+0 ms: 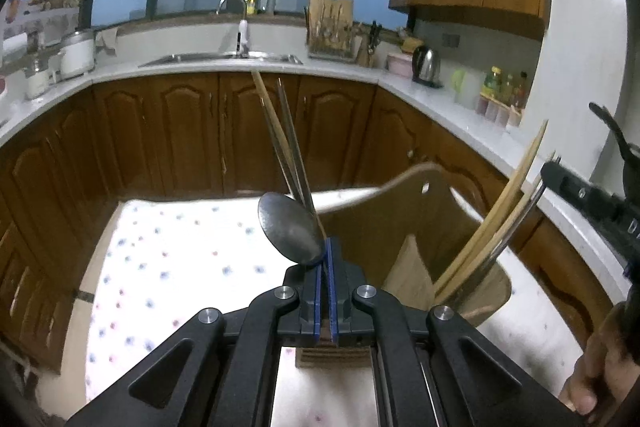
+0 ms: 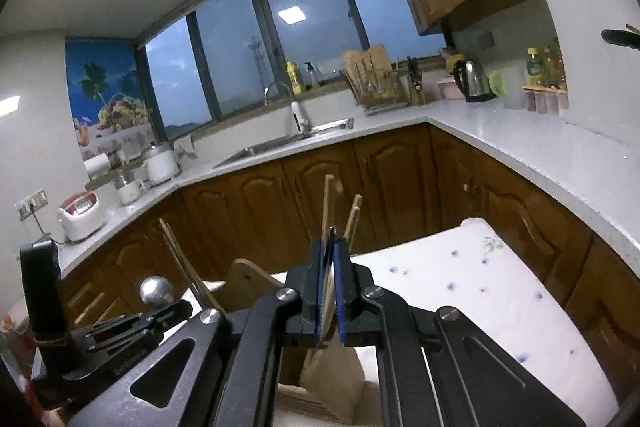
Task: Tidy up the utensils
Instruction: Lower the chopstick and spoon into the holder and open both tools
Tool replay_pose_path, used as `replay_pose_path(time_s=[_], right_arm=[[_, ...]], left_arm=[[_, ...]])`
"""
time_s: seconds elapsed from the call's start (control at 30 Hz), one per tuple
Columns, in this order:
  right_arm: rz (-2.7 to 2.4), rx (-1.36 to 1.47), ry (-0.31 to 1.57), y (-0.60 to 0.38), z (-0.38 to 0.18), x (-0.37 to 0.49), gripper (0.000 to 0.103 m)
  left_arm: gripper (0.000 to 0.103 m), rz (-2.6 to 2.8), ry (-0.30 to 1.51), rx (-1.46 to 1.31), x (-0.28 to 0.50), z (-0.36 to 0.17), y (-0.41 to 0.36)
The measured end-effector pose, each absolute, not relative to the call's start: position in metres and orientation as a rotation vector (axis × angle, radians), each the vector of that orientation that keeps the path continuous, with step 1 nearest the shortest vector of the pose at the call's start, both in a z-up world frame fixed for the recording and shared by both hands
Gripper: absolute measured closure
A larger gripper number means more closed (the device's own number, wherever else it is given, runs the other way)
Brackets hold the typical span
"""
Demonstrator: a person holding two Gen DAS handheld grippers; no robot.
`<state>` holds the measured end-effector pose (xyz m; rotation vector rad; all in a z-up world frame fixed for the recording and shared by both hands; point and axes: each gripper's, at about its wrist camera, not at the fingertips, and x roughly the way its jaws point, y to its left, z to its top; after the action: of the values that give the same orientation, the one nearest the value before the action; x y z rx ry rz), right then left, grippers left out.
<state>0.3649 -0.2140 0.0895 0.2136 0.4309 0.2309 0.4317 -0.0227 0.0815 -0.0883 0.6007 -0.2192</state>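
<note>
1. Right now we are gripping a metal spoon [image 1: 289, 231] and a pair of chopsticks [image 1: 286, 143] together in the left gripper [image 1: 328, 259], whose blue pads are pinched tight on the bundle, bowl and tips sticking up.
2. We are also clamping wooden chopsticks [image 2: 329, 203] in the right gripper [image 2: 330, 259], jaws closed on them near their lower ends.
3. We are judging these utensils light and stiff; the spoon's polished metal is probably slippery, the wood less so. Holding low lets the long tops swing, so a firmer hold would be nearer mid-shaft.
4. We are hovering both bundles just above a wooden utensil holder [image 1: 404, 211] standing on a dotted tablecloth [image 1: 180, 247].
5. We are seeing more chopsticks [image 1: 500, 207] already leaning in the holder's right compartment.
6. Beyond, brown cabinets [image 1: 192, 131] are curving round the kitchen.
</note>
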Motion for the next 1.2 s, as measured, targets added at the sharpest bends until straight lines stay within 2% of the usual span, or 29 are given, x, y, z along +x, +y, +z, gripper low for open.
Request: replay_pose_path(time_s=[0.97, 1.07, 1.1, 1.2], right_arm=[[0.247, 0.232, 0.463, -0.22, 0.087, 0.37, 0.097], [0.248, 0.232, 0.465, -0.221, 0.087, 0.369, 0.097], [0.249, 0.233, 0.465, -0.221, 0.087, 0.369, 0.092], [0.243, 0.241, 0.461, -0.223, 0.088, 0.366, 0.09]], left_arm=[[0.1, -0.222, 0.618, -0.076, 0.427, 0.081, -0.022], [0.096, -0.226, 0.625, -0.077, 0.426, 0.081, -0.023], [0.093, -0.233, 0.63, -0.08, 0.426, 0.082, -0.023], [0.086, -0.241, 0.631, -0.084, 0.421, 0.086, -0.024]])
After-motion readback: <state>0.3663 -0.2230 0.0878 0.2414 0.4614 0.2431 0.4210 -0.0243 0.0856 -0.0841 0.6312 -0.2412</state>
